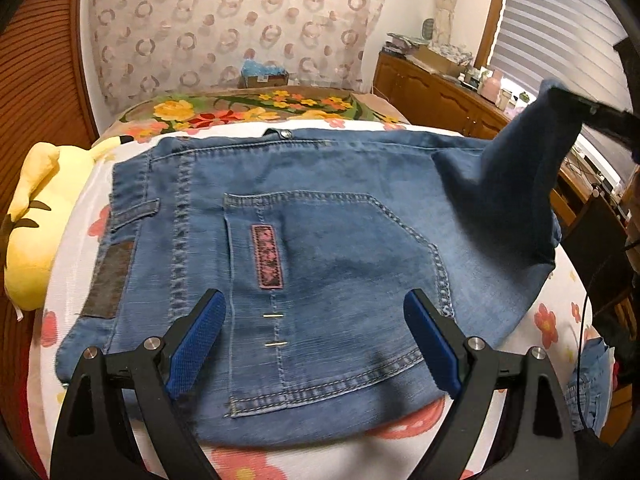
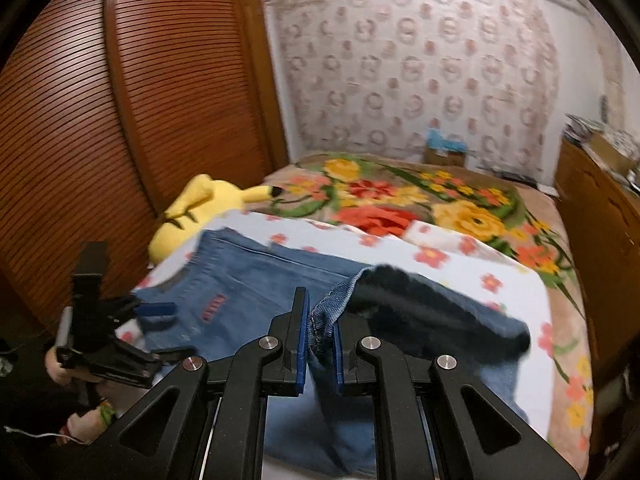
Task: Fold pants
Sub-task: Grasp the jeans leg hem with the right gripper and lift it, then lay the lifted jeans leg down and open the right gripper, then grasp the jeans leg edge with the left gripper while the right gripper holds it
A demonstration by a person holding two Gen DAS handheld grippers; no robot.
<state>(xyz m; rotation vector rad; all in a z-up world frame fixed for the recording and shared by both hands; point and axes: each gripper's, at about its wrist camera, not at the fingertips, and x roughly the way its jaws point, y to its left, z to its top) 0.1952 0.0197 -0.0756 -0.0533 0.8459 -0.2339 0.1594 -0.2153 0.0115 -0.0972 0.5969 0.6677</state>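
On the bed, left tongs [image 1: 314, 334] spread over jeans [image 1: 320, 216]; right tongs [image 2: 322, 330] pinch the hem.

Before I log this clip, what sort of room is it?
Most likely a home bedroom. The jeans lie on a bed with a floral blanket, a yellow plush sits beside them, and a louvered wooden wardrobe stands along the wall.
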